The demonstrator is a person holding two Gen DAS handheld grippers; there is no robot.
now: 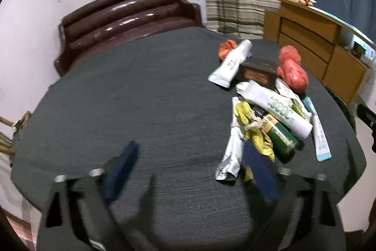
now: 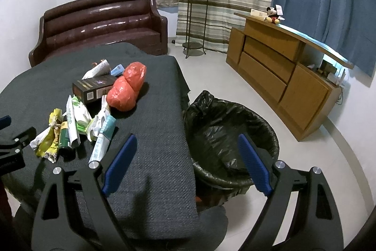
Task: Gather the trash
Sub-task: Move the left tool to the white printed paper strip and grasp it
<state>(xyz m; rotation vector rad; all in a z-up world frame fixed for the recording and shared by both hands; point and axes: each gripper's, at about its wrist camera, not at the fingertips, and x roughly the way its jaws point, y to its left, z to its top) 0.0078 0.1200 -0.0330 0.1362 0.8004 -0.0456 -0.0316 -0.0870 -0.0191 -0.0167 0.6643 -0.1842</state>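
With both tongs spread and empty, slide the left tongs [image 1: 188,161] right to straddle the silver wrapper [image 1: 231,152] before pinching, then carry it to the bin [image 2: 231,133].

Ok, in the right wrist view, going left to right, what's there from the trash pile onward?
Yellow wrapper → green can → red plastic bag → black-lined bin → wooden cabinet.
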